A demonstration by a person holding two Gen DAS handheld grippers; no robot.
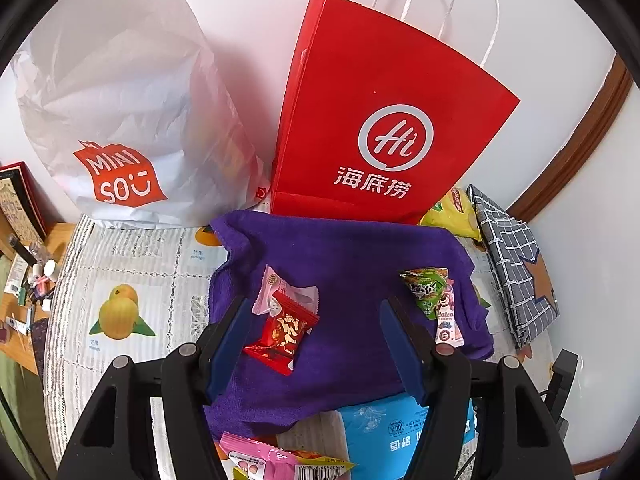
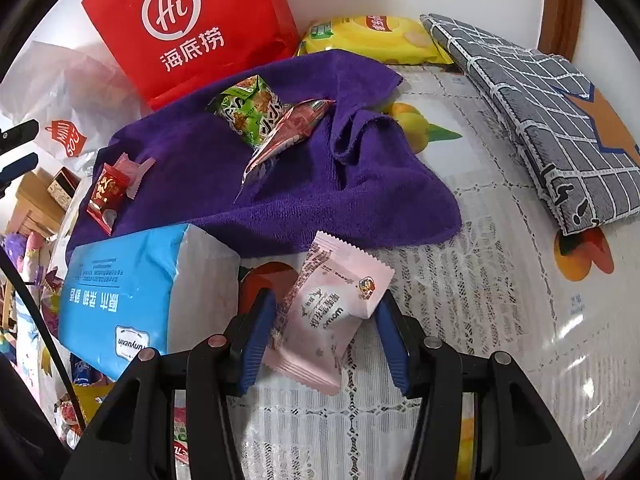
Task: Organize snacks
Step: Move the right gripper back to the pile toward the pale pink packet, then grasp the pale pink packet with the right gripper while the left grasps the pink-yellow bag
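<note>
My left gripper (image 1: 316, 344) hovers open over a purple towel (image 1: 340, 264). A red snack packet (image 1: 282, 332) lies on the towel beside its left finger, resting on a pale pink packet (image 1: 294, 290). A green packet (image 1: 426, 288) and a pink stick packet (image 1: 446, 320) lie by the right finger. In the right wrist view, my right gripper (image 2: 326, 316) is shut on a pale pink snack packet (image 2: 332, 308), pads against both its sides, low over the tablecloth (image 2: 460, 320). The towel (image 2: 280, 200) with the green packet (image 2: 248, 108) lies beyond.
A red paper bag (image 1: 360, 120) and a white plastic bag (image 1: 120, 120) stand at the back against the wall. A blue tissue pack (image 2: 128, 288) sits left of my right gripper. A yellow chip bag (image 2: 372, 40) and a grey checked fabric (image 2: 540, 112) lie at the right.
</note>
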